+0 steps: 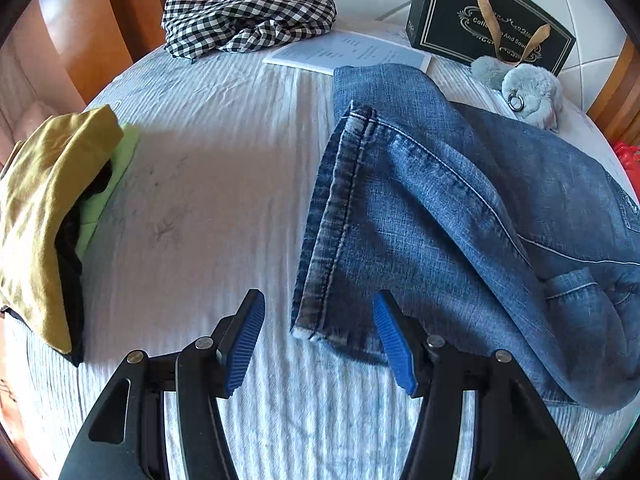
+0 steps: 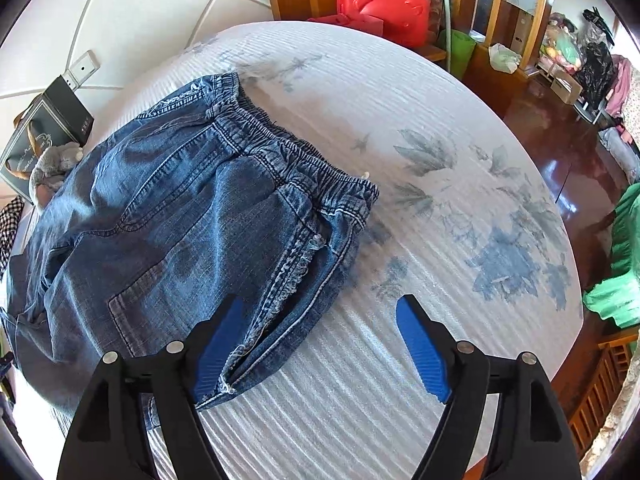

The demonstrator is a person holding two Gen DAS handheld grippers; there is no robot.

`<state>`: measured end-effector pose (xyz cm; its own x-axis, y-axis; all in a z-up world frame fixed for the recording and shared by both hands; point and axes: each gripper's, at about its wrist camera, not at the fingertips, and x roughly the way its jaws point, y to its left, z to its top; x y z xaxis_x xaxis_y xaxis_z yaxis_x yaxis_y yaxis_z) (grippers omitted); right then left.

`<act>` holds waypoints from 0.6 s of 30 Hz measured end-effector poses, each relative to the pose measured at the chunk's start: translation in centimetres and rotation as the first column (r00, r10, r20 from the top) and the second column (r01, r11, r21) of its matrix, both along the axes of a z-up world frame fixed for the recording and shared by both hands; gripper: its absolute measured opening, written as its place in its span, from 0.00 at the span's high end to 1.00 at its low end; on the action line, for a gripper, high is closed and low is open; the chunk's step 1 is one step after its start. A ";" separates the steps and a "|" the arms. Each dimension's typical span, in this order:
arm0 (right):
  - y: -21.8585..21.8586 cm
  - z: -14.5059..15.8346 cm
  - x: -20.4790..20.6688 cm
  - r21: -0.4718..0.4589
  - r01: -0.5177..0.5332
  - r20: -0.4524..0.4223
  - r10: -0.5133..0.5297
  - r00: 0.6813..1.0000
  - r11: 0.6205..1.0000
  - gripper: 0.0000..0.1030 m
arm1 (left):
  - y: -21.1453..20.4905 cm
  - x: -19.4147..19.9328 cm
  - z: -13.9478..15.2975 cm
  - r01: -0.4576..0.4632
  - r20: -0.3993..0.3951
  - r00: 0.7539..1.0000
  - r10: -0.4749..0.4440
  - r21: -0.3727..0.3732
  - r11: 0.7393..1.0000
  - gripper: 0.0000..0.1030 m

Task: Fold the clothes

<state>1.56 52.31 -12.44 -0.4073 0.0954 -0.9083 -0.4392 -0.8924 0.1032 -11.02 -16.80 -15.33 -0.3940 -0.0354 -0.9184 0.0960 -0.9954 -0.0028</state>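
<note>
Left wrist view: the left gripper [image 1: 318, 334] hovers with its blue pads spread apart and nothing between them, above the hem end of the jeans [image 1: 460, 220], which lie on the white bedspread [image 1: 208, 184]. Only this view shows the leg hems, a stack of folded clothes [image 1: 44, 216] at the left edge, a checked garment [image 1: 248, 20] at the far side, a sheet of paper [image 1: 348, 54], a black gift bag [image 1: 492, 24] and a grey plush toy [image 1: 528, 92] touching the jeans.

Right wrist view: the right gripper [image 2: 320, 344] is likewise spread wide and empty, its left pad over the frayed side pocket. Only this view shows the elastic waistband [image 2: 296, 148], the blue leaf print [image 2: 508, 264] on the bedspread, a red bag [image 2: 380, 4] beyond the bed and the glossy floor [image 2: 560, 152].
</note>
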 end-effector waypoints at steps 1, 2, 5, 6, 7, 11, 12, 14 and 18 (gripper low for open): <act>0.3 -0.1 -0.1 -0.006 0.004 -0.003 -0.004 1.000 1.000 0.23 | 0.4 -0.3 -0.4 0.001 0.007 1.000 -0.001 -0.004 1.000 0.44; 0.6 -0.2 -0.2 -0.012 0.007 -0.006 -0.007 1.000 1.000 0.22 | 0.8 -0.7 -0.8 0.001 0.012 1.000 -0.001 -0.008 1.000 0.43; 1.5 -0.6 -0.5 -0.029 0.018 -0.015 -0.019 1.000 0.999 0.20 | 1.4 -0.7 -1.0 -0.011 -0.003 1.000 0.011 -0.015 1.000 0.43; 1.8 -0.7 -0.7 -0.035 0.022 -0.018 -0.022 1.000 0.999 0.20 | 1.3 -0.6 -1.0 -0.016 -0.003 1.000 0.016 -0.005 1.000 0.44; 2.1 -1.0 -1.1 -0.038 0.026 -0.019 -0.027 0.999 0.999 0.19 | 1.3 -0.6 -1.0 -0.020 -0.003 1.000 0.020 0.004 1.000 0.47; 2.6 -2.2 -3.0 -0.064 0.040 -0.008 -0.040 0.999 0.997 0.24 | 0.9 0.2 -0.4 -0.054 0.014 0.998 0.054 0.055 0.997 0.85; 2.4 -2.5 -3.5 -0.071 0.037 0.004 -0.037 0.999 0.997 0.37 | 0.8 0.5 -0.2 -0.068 0.020 0.998 0.067 0.072 0.995 0.86; 1.4 -2.5 -4.6 -0.010 0.028 0.037 -0.027 0.999 1.000 0.66 | 0.0 1.8 0.8 -0.103 0.001 0.995 0.103 0.086 0.991 0.86; -0.2 0.5 -4.2 0.088 0.035 -0.009 -0.034 0.999 0.996 0.79 | -3.0 4.7 3.6 -0.159 -0.016 0.987 0.163 0.139 0.977 0.86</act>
<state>-2.65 52.14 -11.95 -0.4090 0.1890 -0.8928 -0.4696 -0.8824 0.0283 -6.33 -19.82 -11.74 -0.4179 0.0251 -0.9082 0.2529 -0.9569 -0.1428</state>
